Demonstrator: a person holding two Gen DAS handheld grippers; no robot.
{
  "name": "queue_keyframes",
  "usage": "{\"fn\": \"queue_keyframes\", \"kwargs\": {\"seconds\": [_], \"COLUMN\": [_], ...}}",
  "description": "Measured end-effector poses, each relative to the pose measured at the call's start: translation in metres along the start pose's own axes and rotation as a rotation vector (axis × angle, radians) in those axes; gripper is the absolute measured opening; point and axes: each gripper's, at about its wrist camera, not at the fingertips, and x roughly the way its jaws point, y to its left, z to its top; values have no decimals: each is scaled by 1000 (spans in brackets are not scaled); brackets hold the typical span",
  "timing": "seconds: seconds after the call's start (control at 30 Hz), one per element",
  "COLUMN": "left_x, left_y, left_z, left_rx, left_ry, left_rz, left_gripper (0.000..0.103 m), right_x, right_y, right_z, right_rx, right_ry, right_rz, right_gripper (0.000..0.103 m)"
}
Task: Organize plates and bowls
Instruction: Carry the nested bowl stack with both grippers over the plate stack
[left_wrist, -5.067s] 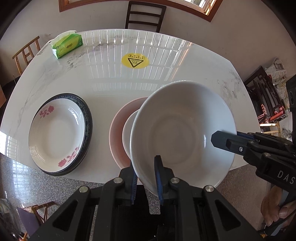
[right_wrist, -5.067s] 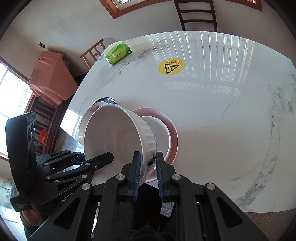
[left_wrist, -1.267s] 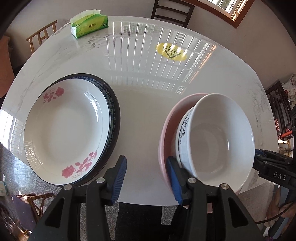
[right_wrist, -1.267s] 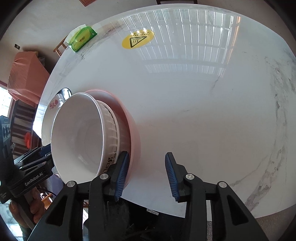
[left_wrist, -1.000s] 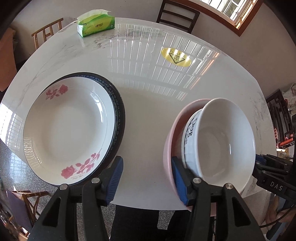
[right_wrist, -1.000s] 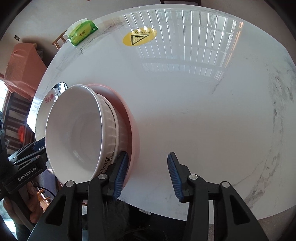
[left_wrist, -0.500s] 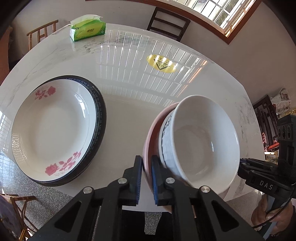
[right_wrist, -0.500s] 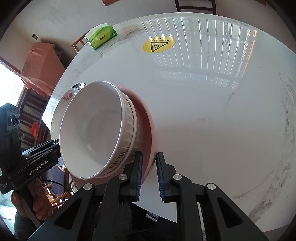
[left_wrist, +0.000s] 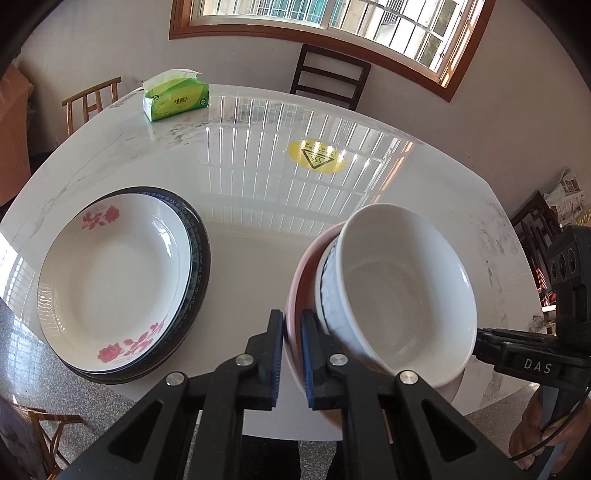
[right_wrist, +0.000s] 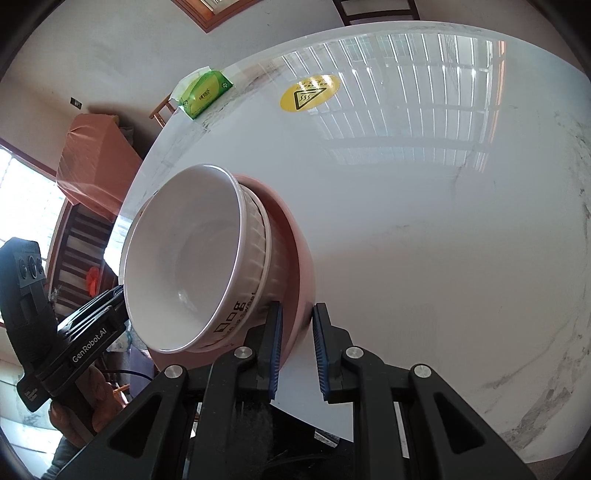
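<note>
Reading left to right off the left wrist view: rose plate (left_wrist: 110, 284) sits nested on a dark-rimmed plate (left_wrist: 201, 258) at the left of the counter (left_wrist: 258, 206), near its front edge. Green tissue pack (left_wrist: 176, 99) is at the far left corner, yellow warning sticker (left_wrist: 316, 161) further right, well apart from the dishes. Right of the plates is the bowl stack: pink bowl (left_wrist: 301, 273) outermost, ribbed white bowl (left_wrist: 327, 291) inside it, plain white bowl (left_wrist: 402, 291) on top. Left gripper (left_wrist: 292, 354) has its fingers nearly shut, pinching the pink bowl's left rim. Right gripper (right_wrist: 297, 343) has its fingers closed to a narrow gap on the pink bowl's right wall (right_wrist: 295, 288). Stack is tilted; can't tell if it's clear of the counter. A hand (right_wrist: 79, 413) holds the left gripper's handle in the right wrist view
</note>
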Motion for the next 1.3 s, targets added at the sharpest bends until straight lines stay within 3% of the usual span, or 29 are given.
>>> {"fn": "queue_keyframes", "kwargs": {"seconds": [0.43,1.3], "left_x": [-6,-19], "left_y": [2,23], "left_z": [4,17], "left_rx": [9,-66], "left_ry": [-52,-49], "left_rz": [29,6], "left_gripper": [8,8], "right_x": [7,8], "right_y": [2,17], "right_z": [1,17], "right_rx": [0,-17], "right_ry": [18,35], "right_rz": [19,49], "right_gripper": [17,17]}}
